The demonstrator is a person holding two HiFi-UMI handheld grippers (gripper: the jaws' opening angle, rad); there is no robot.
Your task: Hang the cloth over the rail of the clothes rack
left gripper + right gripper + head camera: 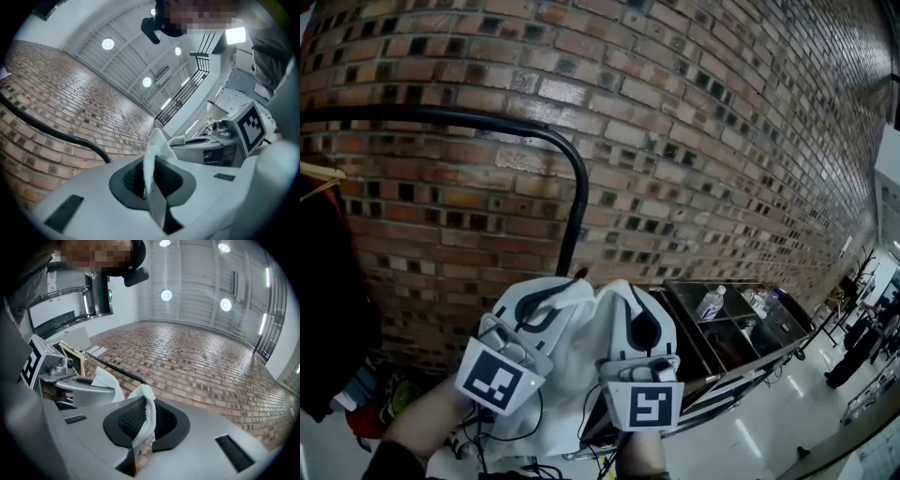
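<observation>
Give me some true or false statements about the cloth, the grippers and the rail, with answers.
1. The left gripper and the right gripper each pinch the cloth. True.
2. The cloth already hangs over the rail. False: it is bunched between the grippers, not draped on the rail.
3. The rail is black and runs in front of a brick wall. True.
4. A cart stands left of the grippers in the head view. False: it stands to their right.
</observation>
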